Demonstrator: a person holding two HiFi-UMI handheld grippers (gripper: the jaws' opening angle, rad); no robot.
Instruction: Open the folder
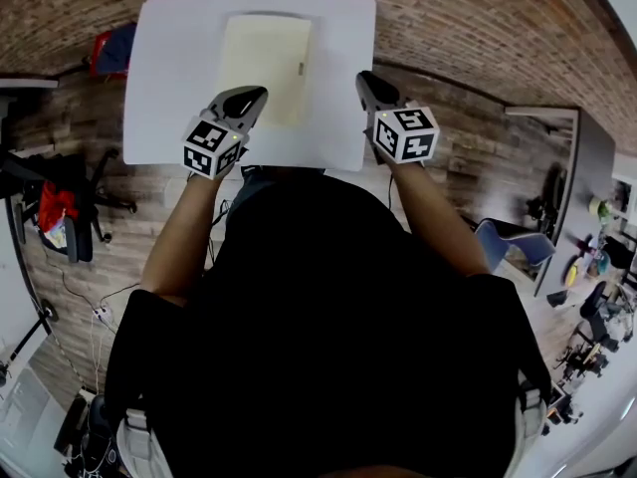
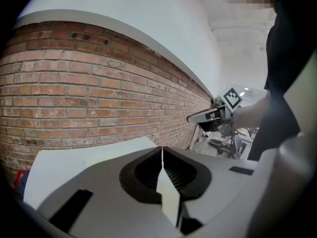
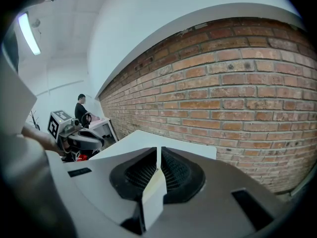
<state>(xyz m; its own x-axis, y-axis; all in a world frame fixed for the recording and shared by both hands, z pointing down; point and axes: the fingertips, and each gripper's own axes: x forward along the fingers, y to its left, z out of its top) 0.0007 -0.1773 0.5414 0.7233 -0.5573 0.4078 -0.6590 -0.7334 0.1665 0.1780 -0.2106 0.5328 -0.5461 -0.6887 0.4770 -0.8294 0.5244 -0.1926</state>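
my left tongs (image 1: 256,95) and right tongs (image 1: 365,77) are both pressed together, empty. the flat, cream, rectangular folder (image 1: 265,63) lies on the smooth white table (image 1: 338,127); my left tongs hide its near corner.

At your 12 o'clock stands a white rectangular tabletop (image 1: 169,118), set against a red brick wall (image 1: 448,18). At 10 o'clock, near the wall, a red and blue bag (image 1: 111,50) lies on the wood-plank floor (image 1: 478,167). At 9 o'clock you have a black office chair (image 1: 75,202) with red cloth on it. At 3 o'clock a blue seat (image 1: 508,247) stands beside a grey desk (image 1: 592,157). White cables (image 1: 95,312) trail at 8 o'clock. Far along the wall, a person in dark clothes (image 3: 80,112) stands at a small table.
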